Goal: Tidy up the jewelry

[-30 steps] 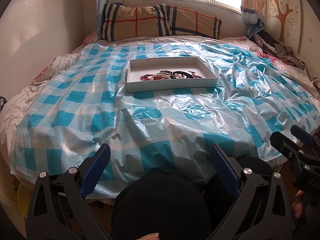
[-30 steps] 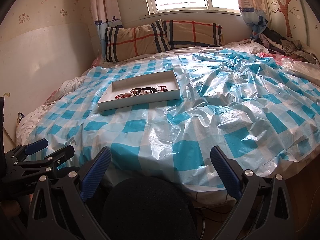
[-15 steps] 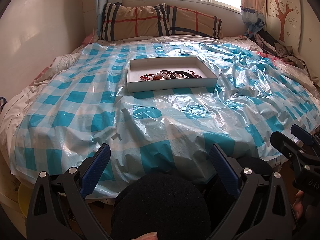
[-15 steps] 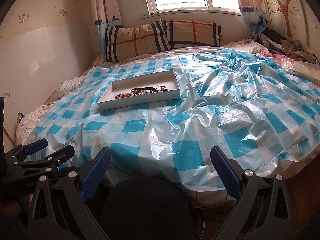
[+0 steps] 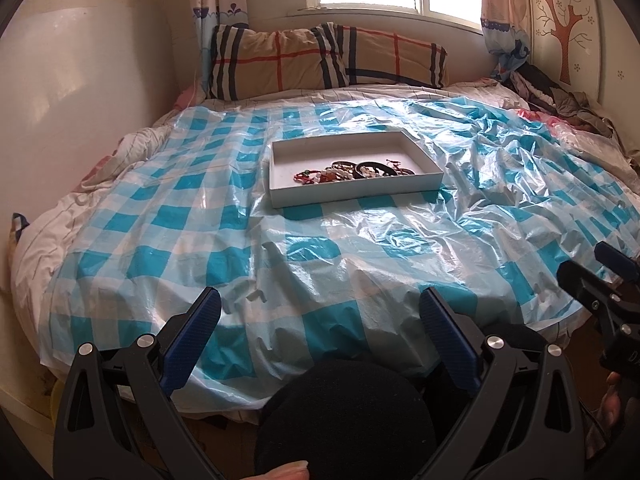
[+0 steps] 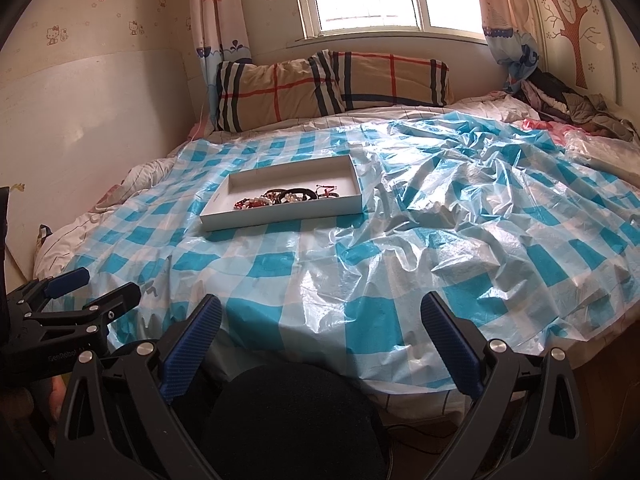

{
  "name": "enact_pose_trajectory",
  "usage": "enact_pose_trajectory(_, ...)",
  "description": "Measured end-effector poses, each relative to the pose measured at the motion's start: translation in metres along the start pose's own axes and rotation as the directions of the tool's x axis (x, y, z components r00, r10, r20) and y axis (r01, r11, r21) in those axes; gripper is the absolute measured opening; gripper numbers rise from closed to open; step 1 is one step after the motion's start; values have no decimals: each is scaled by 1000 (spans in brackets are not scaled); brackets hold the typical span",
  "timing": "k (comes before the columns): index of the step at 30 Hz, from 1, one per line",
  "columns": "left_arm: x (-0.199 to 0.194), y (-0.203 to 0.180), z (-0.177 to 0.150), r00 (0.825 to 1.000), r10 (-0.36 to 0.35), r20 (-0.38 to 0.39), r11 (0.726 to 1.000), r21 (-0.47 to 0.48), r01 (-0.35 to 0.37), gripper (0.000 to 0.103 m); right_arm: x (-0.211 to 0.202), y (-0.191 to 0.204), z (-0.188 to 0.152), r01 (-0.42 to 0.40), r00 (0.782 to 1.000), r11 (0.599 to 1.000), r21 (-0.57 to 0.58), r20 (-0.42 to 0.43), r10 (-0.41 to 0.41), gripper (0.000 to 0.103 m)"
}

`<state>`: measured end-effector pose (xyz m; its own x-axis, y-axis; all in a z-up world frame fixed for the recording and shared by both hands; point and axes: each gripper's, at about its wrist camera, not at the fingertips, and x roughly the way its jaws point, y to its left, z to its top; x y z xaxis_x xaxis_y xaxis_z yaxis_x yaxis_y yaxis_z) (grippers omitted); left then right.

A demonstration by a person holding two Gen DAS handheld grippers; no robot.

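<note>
Reaching across the crinkled blue-checked plastic sheet point(image 5: 280, 240) could nudge the shallow white cardboard tray point(image 5: 352, 194) mid-bed, scattering its tangled bead bracelets point(image 5: 348, 170); left claw point(image 5: 320, 312) and right claw point(image 6: 320, 316) hang spread, empty.

Glossy, crinkled plastic sheet point(image 5: 360, 248) covers the bed; cloth pillows point(image 5: 320, 60) look matt.

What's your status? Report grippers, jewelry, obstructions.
Left gripper open, empty, at near bed edge. Right gripper open, empty, alongside. Jewelry heaped in white tray mid-bed, untouched. Only rumpled checked plastic sheet between.
</note>
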<state>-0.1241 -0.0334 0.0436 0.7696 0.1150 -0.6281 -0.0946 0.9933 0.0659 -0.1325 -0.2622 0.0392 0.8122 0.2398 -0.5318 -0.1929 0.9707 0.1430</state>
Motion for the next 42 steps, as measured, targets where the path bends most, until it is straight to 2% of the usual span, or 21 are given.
enact_pose_trajectory(6,-23,22,19,998,29,51,1000,-14,-28,95,-32,-8,30,9,998,998,-57,66,-6,95)
enact_pose_trajectory(10,-41,28,21,998,22,61,1000,-4,-22,95,-52,-8,42,-1,998,996,-92,66,7,95)
enact_pose_trajectory(17,-66,19,12,999,1,42,1000,4,-1,95,-78,-6,37,-29,999,999,-38,26,30,95)
enact_pose_trajectory(24,-80,15,3,1000,12,25,1000,22,-13,95,-89,-10,30,-30,1000,999,11,1,30,95)
enact_pose_trajectory(34,-84,19,-12,993,-78,-94,996,-52,73,95,-93,-3,21,-45,999,999,18,-19,46,95)
enact_pose_trajectory(37,-95,18,-19,993,-88,-73,994,-78,82,95,-95,-2,19,-50,998,999,19,-21,50,95)
enact_pose_trajectory(39,-106,12,-22,993,-113,-44,991,-73,110,95,-96,-1,17,-51,998,998,20,-22,52,95)
enact_pose_trajectory(42,-116,1,-26,987,-157,-42,986,-67,154,95,-97,-1,17,-49,999,999,18,-21,50,96)
